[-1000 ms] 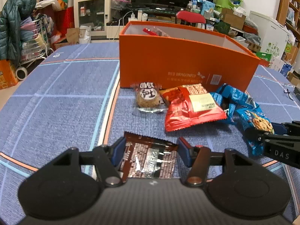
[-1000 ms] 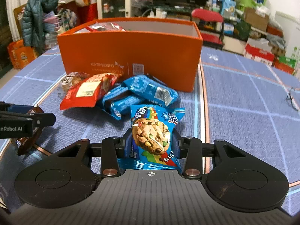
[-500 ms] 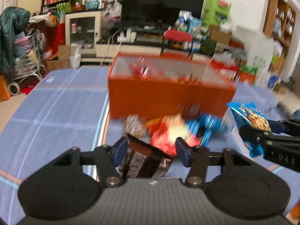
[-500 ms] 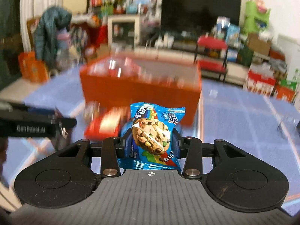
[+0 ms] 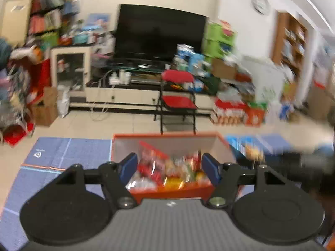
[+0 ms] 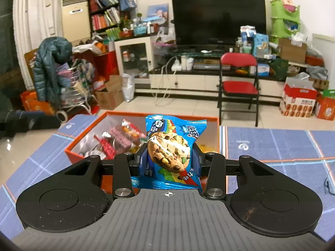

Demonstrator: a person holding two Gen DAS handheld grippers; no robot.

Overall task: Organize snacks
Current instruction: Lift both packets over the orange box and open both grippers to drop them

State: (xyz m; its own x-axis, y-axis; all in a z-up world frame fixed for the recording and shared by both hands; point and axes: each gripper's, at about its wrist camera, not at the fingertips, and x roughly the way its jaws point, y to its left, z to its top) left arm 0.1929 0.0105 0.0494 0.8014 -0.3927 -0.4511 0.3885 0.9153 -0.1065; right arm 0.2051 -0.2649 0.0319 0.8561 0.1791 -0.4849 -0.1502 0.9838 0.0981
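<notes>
Both grippers have risen from the blue grid-patterned desk [image 6: 272, 146] to above the open orange cardboard box [image 6: 83, 146]. Gone from the left gripper [image 5: 170, 165] is the brown foil snack packet; its jaws are opening with nothing between them, only the snacks heaped inside the box showing beyond. Over the box's near edge, the right gripper [image 6: 169, 159] stays clamped narrowly on the blue chocolate-chip cookie packet [image 6: 169, 150], held upright.
</notes>
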